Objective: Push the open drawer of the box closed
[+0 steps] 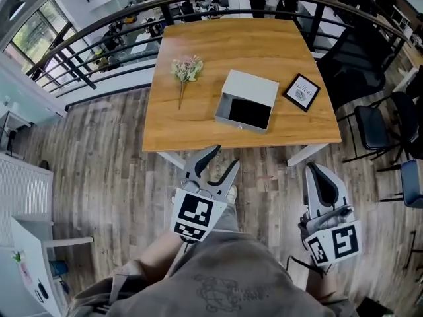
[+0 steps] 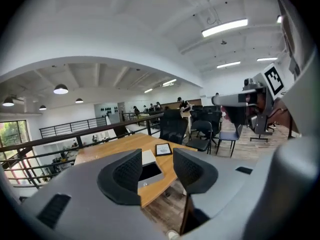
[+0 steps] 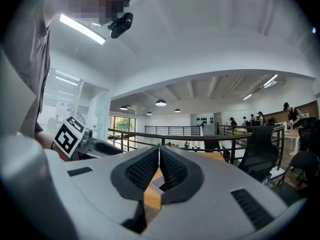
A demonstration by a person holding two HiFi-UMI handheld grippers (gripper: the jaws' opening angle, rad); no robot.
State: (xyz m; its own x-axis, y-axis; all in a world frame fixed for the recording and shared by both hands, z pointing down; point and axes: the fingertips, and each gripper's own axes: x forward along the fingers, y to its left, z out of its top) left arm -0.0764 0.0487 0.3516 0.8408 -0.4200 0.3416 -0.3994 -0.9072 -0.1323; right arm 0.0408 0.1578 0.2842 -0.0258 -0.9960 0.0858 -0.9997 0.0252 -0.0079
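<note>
A pale grey box (image 1: 249,86) lies on the wooden table (image 1: 192,121), and its drawer (image 1: 250,114) stands pulled out toward the near edge, showing a dark inside. Both grippers hang short of the table, over the floor. My left gripper (image 1: 220,163) is open and empty, its jaws pointing at the box. In the left gripper view the box (image 2: 148,157) and drawer (image 2: 149,173) show through the gap of the left gripper (image 2: 157,168). My right gripper (image 1: 313,172) is off to the right, its jaws shut on nothing. In the right gripper view its pads (image 3: 159,156) meet.
A sprig of dried flowers (image 1: 187,71) lies left of the box and a black-framed picture (image 1: 302,91) right of it. A dark railing (image 1: 99,51) runs behind the table. Chairs (image 1: 370,124) stand to the right. The floor is wood planks.
</note>
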